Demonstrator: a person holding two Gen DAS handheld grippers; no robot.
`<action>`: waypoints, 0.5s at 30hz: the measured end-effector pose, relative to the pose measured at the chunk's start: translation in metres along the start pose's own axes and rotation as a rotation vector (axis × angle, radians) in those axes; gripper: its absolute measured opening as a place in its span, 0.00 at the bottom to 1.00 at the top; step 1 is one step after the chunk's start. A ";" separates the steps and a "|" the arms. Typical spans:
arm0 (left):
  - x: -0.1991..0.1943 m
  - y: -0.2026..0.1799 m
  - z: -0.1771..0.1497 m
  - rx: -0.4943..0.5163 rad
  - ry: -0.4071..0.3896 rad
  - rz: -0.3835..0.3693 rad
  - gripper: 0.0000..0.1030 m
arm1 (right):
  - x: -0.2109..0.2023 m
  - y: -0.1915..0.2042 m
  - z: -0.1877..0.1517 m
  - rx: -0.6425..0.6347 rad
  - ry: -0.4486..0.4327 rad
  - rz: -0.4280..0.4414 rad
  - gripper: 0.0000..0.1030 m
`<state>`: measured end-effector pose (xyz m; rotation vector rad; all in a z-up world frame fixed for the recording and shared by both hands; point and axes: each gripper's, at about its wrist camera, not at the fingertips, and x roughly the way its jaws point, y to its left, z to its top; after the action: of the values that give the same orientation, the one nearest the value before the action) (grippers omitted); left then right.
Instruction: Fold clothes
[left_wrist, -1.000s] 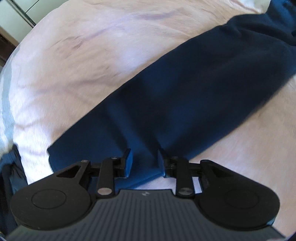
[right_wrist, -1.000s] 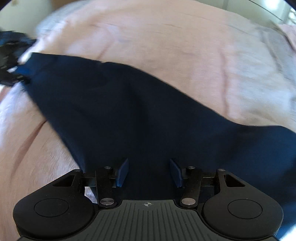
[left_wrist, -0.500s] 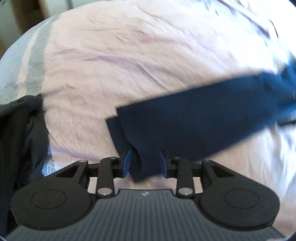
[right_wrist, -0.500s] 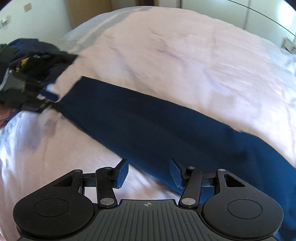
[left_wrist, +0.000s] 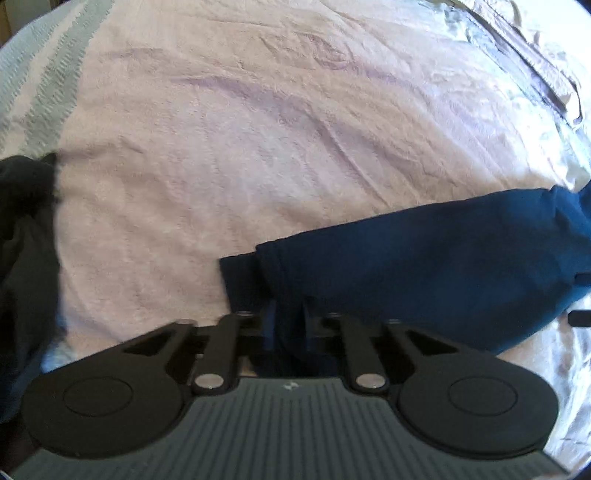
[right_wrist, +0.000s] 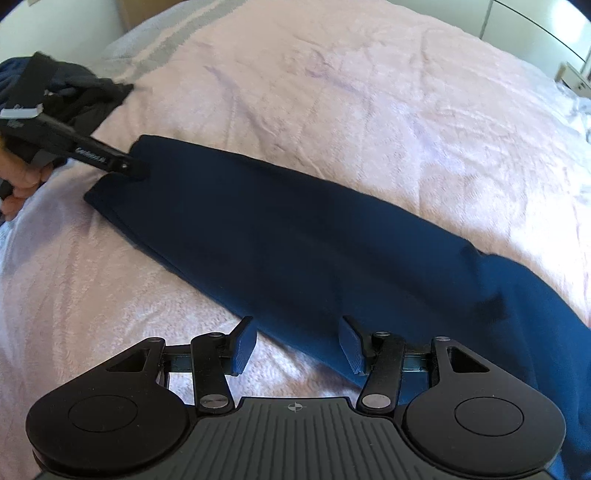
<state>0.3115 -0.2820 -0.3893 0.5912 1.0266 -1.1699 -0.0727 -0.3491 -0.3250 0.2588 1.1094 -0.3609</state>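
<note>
Navy garment (right_wrist: 295, 236) now stretched flat, bedspread (right_wrist: 369, 92) beyond.

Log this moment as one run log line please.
left gripper: shut on navy garment end | right gripper: open above garment | dark clothes pile beside

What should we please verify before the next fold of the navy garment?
1. Left tool shut on navy garment end: ok.
2. Right tool open over the garment's near edge, gripping nothing: ok.
3. Garment lies as a long flat strip on the pink bedspread: ok.
4. Layers aligned at the held end: not ok, a lower layer sticks out.
5. Dark clothes pile apart from the garment: ok.
6. Garment's far right end: cannot tell.
</note>
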 end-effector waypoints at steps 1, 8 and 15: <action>-0.007 0.002 -0.001 0.014 -0.025 0.020 0.09 | 0.000 -0.001 0.000 0.009 0.003 -0.003 0.52; -0.005 0.006 -0.008 0.048 -0.030 0.070 0.08 | 0.002 -0.001 0.000 0.019 0.017 -0.028 0.52; -0.025 0.016 -0.004 0.028 -0.045 0.076 0.32 | 0.012 0.005 -0.006 0.037 0.064 -0.064 0.52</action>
<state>0.3235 -0.2616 -0.3707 0.6182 0.9437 -1.1276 -0.0704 -0.3442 -0.3386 0.2695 1.1765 -0.4330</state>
